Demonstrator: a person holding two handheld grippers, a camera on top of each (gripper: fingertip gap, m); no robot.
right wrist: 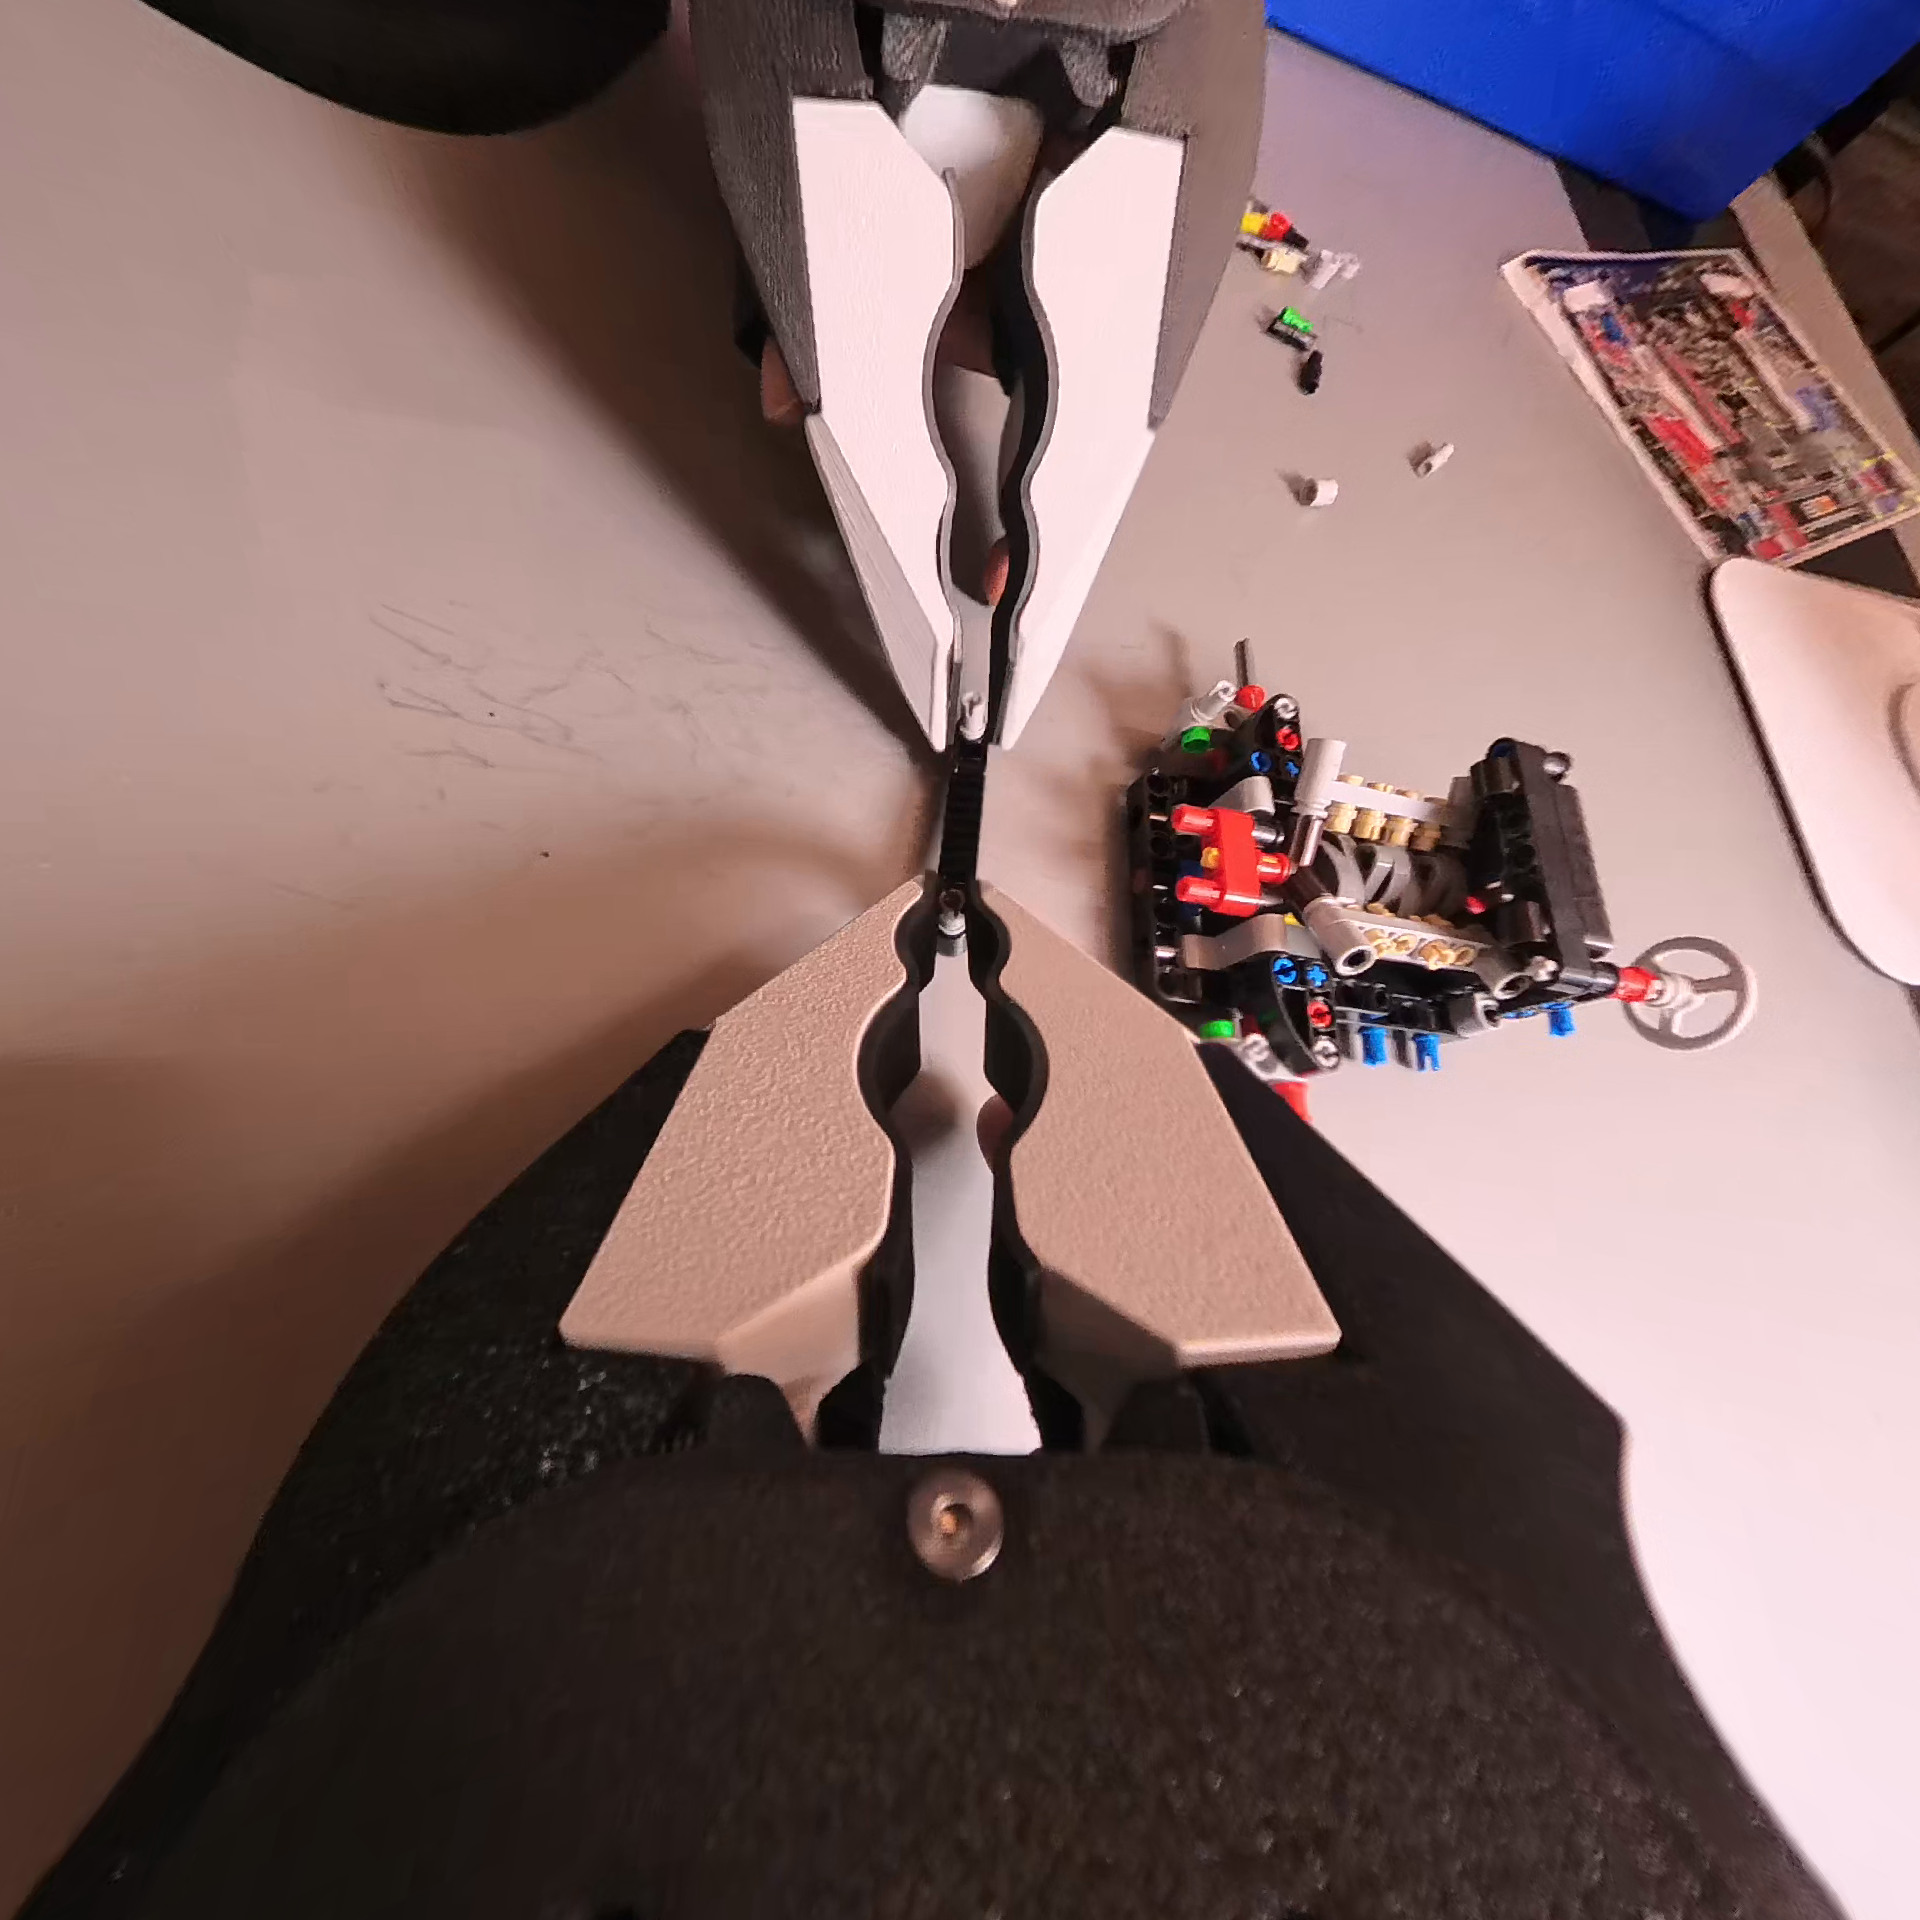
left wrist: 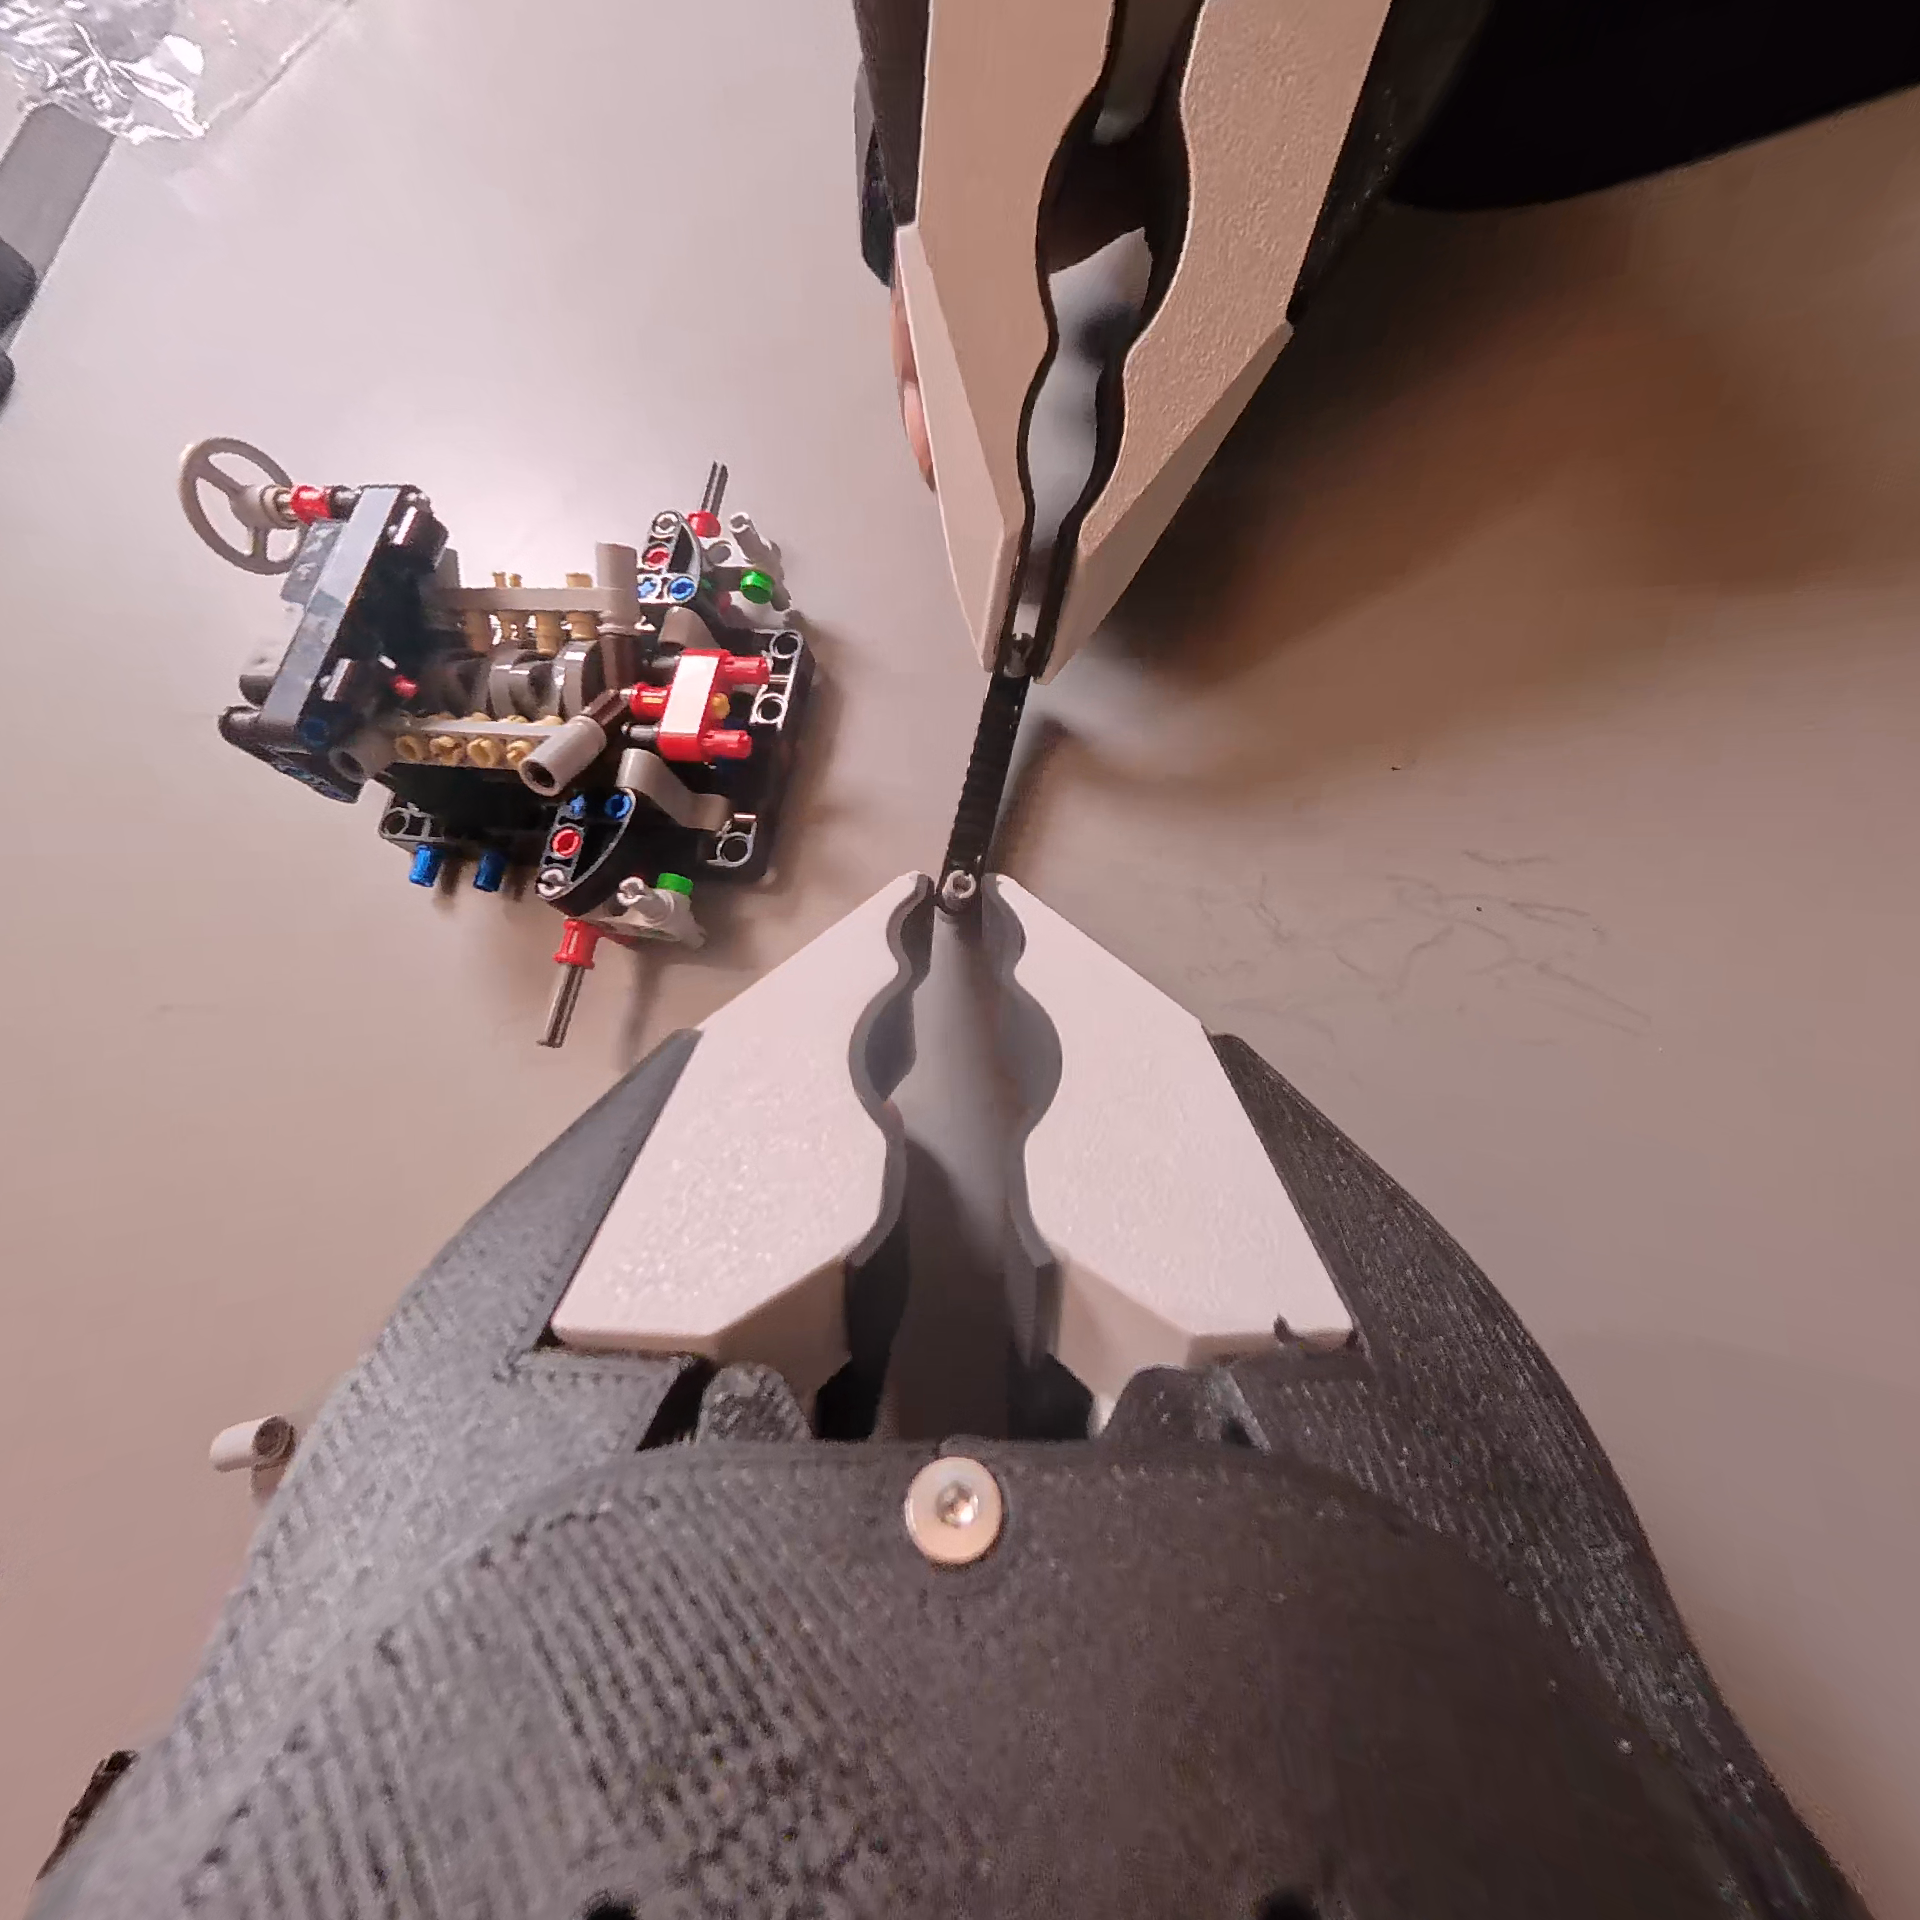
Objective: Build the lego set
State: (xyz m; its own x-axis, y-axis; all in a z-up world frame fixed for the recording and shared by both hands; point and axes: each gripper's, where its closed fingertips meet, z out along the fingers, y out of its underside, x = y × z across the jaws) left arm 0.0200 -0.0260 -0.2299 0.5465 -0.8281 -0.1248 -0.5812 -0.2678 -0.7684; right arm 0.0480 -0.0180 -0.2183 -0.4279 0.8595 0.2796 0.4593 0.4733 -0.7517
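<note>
A thin black toothed rack piece (left wrist: pixel 985 774) hangs in the air between my two grippers. My left gripper (left wrist: pixel 954 885) is shut on its near end, where a small grey pin (left wrist: pixel 958 885) sits. My right gripper (left wrist: pixel 1023 652) faces it from above and is shut on the far end. In the right wrist view my right gripper (right wrist: pixel 954 906) holds one end of the rack (right wrist: pixel 962 805) and the left gripper (right wrist: pixel 974 727) holds the other. The partly built black, grey and red lego model (left wrist: pixel 520 696) with a grey steering wheel (left wrist: pixel 231 507) lies on the table, left of the grippers; it also shows in the right wrist view (right wrist: pixel 1361 899).
Loose small lego parts (right wrist: pixel 1288 281) and two grey connectors (right wrist: pixel 1317 490) lie beyond the model. An instruction booklet (right wrist: pixel 1725 405) and a white tray (right wrist: pixel 1818 748) are at the right, a blue bin (right wrist: pixel 1621 83) behind. Crumpled clear plastic (left wrist: pixel 114 62) is far left; a grey connector (left wrist: pixel 249 1442) lies near my left gripper. The gap from one gripper's tips to the other's is roughly 4 cm. The grey connector (left wrist: pixel 249 1442) lies around 15 cm away from my left fingertips. My right wrist view (right wrist: pixel 1320 487) looks at it from another angle.
</note>
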